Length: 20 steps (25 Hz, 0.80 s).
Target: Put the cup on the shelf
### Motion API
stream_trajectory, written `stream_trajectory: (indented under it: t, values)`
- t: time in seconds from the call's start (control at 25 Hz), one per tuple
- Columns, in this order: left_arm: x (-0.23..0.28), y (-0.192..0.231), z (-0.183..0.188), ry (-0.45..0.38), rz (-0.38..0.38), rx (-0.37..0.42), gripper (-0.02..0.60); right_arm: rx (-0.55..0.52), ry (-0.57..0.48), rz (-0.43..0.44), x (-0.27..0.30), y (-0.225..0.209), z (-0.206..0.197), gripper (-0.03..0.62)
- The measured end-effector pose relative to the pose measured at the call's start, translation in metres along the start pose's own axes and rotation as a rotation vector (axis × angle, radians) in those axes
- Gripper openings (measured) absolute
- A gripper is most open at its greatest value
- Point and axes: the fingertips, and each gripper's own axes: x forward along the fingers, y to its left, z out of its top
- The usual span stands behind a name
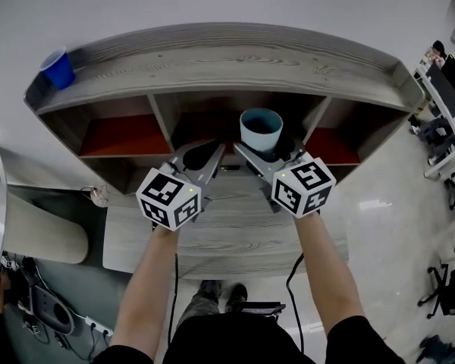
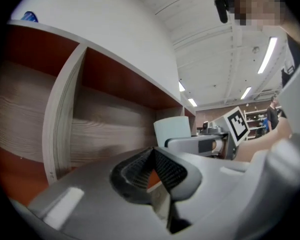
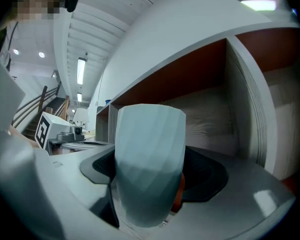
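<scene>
A pale teal faceted cup [image 1: 261,130] stands upright between the jaws of my right gripper [image 1: 264,152], which is shut on its lower half. In the right gripper view the cup [image 3: 150,149] fills the middle and hides the fingertips of that gripper [image 3: 149,176]. It hangs just in front of the middle compartment of the wooden shelf [image 1: 212,59]. My left gripper [image 1: 203,156] is alongside to the left, pointing into the same compartment. Its jaws [image 2: 152,154] meet at the tips with nothing between them. From there the cup [image 2: 172,130] shows to the right.
A blue cup [image 1: 58,68] stands on the shelf's top at the far left. The side compartments have red backs [image 1: 125,135]. Upright dividers [image 1: 164,120] flank the middle bay. A low wooden table [image 1: 235,241] lies below my hands. Desks and chairs [image 1: 444,120] are at the right.
</scene>
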Motion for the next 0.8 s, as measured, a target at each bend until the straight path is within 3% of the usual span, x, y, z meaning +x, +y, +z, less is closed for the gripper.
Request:
stream_trajectory:
  t: [0.32,0.8]
  values:
    - [0.016,0.024,0.002,0.006,0.053,-0.010,-0.002,-0.013,-0.022,-0.075,0.021,-0.025,0.002,0.359]
    - [0.032,0.032,0.002,0.005,0.062,-0.006,-0.002,-0.069,-0.031,-0.123,0.041,-0.045,0.000,0.359]
